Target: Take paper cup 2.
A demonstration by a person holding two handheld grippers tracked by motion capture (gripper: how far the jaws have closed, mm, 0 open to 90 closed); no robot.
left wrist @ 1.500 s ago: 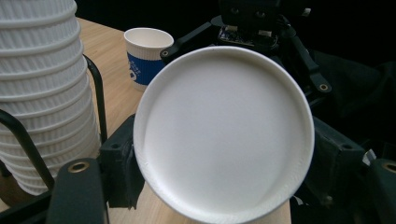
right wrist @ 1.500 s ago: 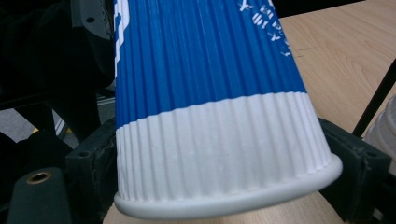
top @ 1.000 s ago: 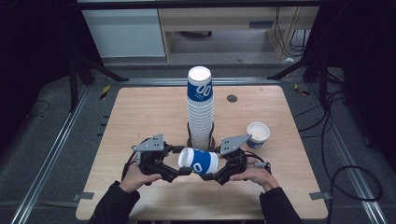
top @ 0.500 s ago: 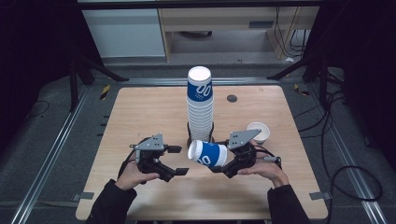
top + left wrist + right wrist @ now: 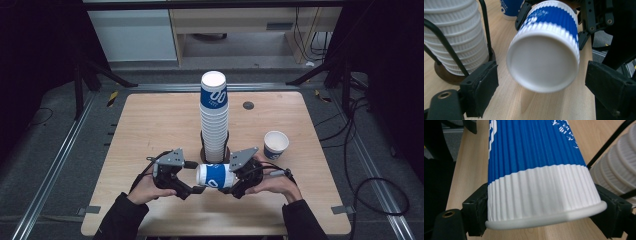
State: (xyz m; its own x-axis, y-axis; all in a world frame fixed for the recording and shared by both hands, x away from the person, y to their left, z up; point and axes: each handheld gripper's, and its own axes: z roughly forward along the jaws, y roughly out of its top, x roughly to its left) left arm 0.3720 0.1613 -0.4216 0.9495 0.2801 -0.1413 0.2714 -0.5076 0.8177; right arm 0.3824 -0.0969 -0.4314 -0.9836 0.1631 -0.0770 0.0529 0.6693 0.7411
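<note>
My right gripper (image 5: 234,183) is shut on the rim end of a blue-and-white ribbed paper cup (image 5: 216,175), which lies level just above the table. In the right gripper view the cup (image 5: 536,170) runs away from the camera, and both pads clamp its white band. My left gripper (image 5: 195,189) stands open at the cup's base. In the left gripper view the cup's white bottom (image 5: 544,67) faces the camera between the wide-apart pads (image 5: 480,92), touching neither. A tall stack of upside-down cups (image 5: 214,120) stands right behind, in a black wire holder.
A single upright cup (image 5: 276,144) stands on the wooden table (image 5: 150,130) to the right of the stack. The stack's wire holder and round base (image 5: 446,75) are close on the left in the left gripper view. The table's front edge is near both hands.
My left gripper drew back to the left, then came back to the cup's base. The right gripper tilted the cup and has now brought it level again.
</note>
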